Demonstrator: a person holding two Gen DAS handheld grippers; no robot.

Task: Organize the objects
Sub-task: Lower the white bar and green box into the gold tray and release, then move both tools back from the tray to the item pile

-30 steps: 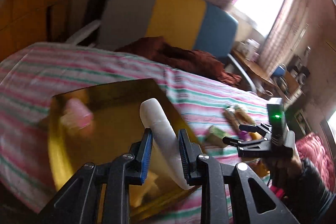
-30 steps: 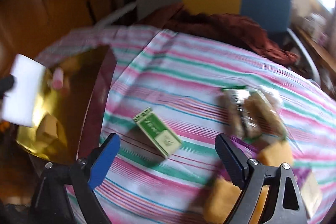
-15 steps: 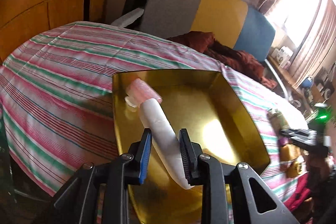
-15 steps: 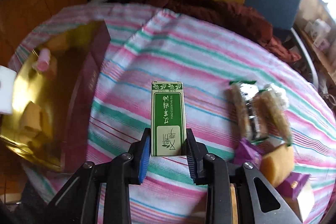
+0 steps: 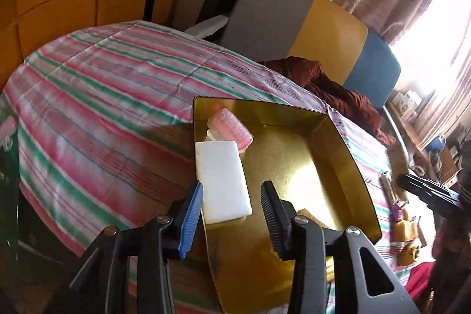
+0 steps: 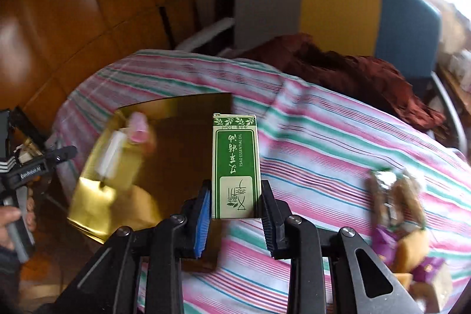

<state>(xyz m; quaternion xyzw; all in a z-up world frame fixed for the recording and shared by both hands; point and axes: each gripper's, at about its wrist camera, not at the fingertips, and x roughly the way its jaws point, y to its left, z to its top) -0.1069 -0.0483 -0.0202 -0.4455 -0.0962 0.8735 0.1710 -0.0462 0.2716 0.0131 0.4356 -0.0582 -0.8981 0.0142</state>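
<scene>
The left tool (image 5: 232, 214) has just been opening, its pads clear of the white bar (image 5: 222, 181), apparently lying in the gold tray (image 5: 347, 167); the right tool (image 6: 235, 214) grips the green box (image 6: 235, 167).

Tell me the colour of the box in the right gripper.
Green and white box; clearest in the right wrist view.

1 gold tray (image 5: 338, 155), 1 white block (image 5: 222, 181), 1 pink roller (image 5: 234, 129), 1 green box (image 6: 236, 164), 2 tongs.
</scene>
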